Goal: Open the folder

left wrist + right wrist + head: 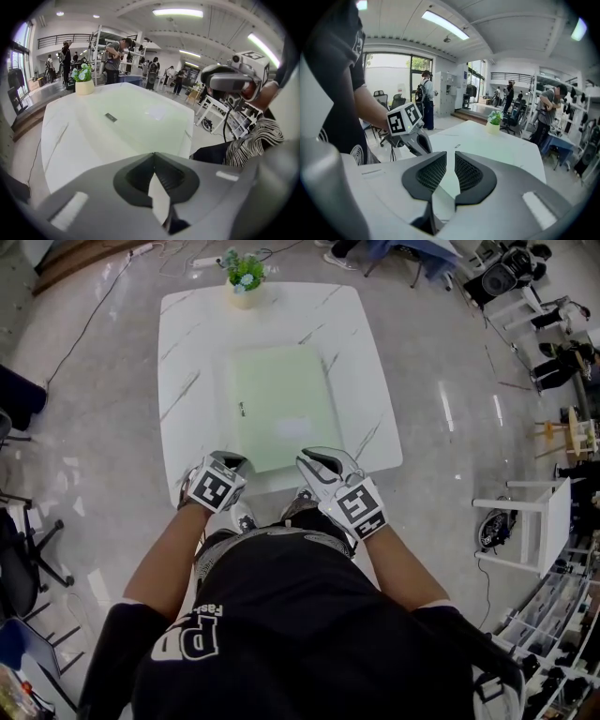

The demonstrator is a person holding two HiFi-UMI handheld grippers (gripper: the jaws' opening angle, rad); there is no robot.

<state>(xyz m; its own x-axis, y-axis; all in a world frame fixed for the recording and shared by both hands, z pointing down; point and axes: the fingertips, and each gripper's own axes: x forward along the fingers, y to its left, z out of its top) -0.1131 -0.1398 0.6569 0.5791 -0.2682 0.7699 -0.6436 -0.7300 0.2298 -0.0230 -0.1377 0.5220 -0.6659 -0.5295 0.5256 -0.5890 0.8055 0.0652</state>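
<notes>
The pale green folder lies flat mid-table, at 12 o'clock from both grippers. The left gripper has its jaws together on nothing, and the right gripper stands narrowly parted, also empty. The person hides the table's near edge.

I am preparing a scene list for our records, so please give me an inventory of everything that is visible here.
table: one, white with a marble pattern, middle of the head view.
folder: one, pale green, flat and closed on the table.
small mark: one, dark, on the folder's left part; too small to identify.
potted plant: one, green in a pale pot, at the table's far edge.
stand: one, white, on the floor at right.
people: several, standing far behind the table.
left gripper: one, grey, at the folder's near edge, jaws together, empty.
right gripper: one, grey, beside it, jaws slightly apart, empty.
</notes>
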